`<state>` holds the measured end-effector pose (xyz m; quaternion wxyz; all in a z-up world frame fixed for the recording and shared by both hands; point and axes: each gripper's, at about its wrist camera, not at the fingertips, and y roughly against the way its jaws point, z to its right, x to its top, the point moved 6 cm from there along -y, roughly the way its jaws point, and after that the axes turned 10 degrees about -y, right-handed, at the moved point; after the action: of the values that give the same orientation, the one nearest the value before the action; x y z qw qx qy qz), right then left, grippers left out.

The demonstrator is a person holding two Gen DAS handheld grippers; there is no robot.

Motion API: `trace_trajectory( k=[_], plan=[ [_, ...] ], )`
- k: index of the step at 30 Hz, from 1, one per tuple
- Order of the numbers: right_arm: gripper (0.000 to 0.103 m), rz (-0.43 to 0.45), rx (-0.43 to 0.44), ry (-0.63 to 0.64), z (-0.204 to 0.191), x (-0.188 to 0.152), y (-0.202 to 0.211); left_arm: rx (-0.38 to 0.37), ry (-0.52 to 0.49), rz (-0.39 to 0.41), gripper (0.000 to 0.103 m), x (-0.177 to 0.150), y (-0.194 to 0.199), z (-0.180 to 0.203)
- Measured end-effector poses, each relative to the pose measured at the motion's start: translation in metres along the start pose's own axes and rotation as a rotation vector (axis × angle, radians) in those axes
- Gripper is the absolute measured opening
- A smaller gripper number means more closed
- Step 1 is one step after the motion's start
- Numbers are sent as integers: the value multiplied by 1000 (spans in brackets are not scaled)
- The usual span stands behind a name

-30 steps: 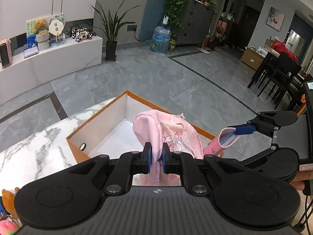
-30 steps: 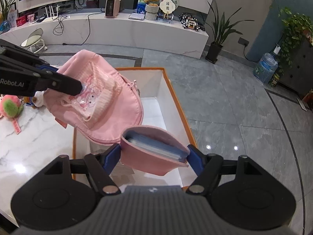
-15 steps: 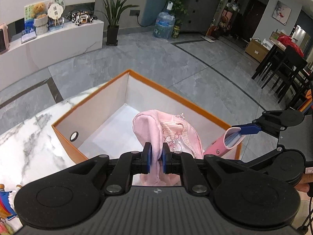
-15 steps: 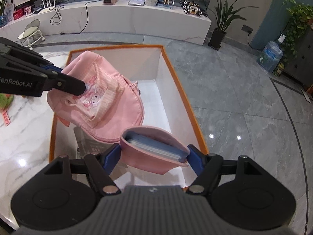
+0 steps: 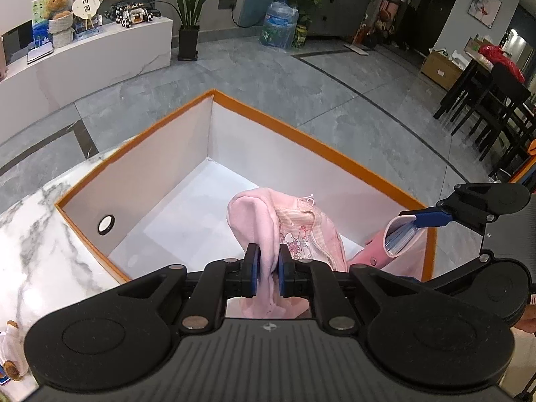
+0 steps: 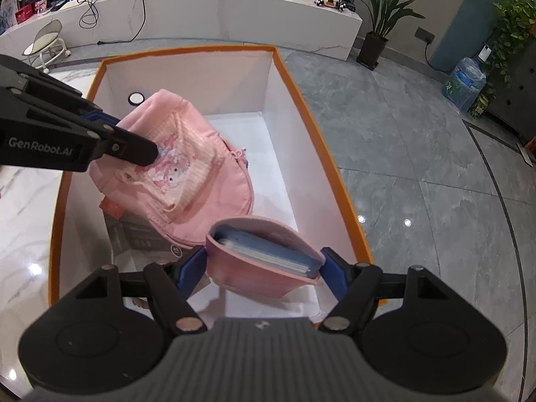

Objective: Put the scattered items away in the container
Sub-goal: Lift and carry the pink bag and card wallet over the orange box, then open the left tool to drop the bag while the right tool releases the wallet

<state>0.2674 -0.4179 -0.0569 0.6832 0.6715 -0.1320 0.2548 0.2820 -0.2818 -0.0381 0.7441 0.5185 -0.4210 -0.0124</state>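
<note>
The left tool (image 6: pixel 152 154), marked "GenRobot.AI", pinches the pink backpack (image 6: pixel 187 174); the right tool (image 6: pixel 263 264) clamps its pouch (image 6: pixel 261 261).

Grey tiled floor (image 5: pixel 140 107), white ledge (image 6: pixel 234 10) (plants beside)

"GenRobot.AI" stands in pale letters on the black side of the left gripper (image 6: pixel 152 154), at the left edge of the right wrist view.

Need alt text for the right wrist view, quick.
The right claw grips a pink pouch above an orange-rimmed box. Left of it, the left claw holds a pink backpack inside the box.
</note>
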Motion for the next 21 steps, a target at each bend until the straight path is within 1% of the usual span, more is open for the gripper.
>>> trace_trajectory(
  k=[4, 7, 11, 14, 15, 17, 20, 21],
  plan=[
    [75, -18, 5, 0, -1, -5, -7, 0, 2, -18, 14, -5, -7, 0],
    [76, -34, 4, 3, -2, -9, -12, 3, 14, -28, 18, -6, -11, -1],
    [78, -47, 2, 9, -3, -14, -14, 15, 33, -39, 26, -5, -12, -5],
    [79, -52, 1, 18, -4, -13, -14, 24, 38, -46, 29, -4, -12, -6],
    [79, -51, 2, 18, -4, -13, -14, 27, 38, -45, 32, -4, -12, -6],
    [79, -45, 1, 18, -5, -12, -11, 43, 34, -45, 35, -3, -10, -7],
    [80, -28, -3, 14, -5, -8, -5, 52, 35, -35, 45, -1, -6, -8],
    [80, -23, -3, 12, -5, -7, -4, 53, 35, -31, 46, 0, -5, -8]
  ],
)
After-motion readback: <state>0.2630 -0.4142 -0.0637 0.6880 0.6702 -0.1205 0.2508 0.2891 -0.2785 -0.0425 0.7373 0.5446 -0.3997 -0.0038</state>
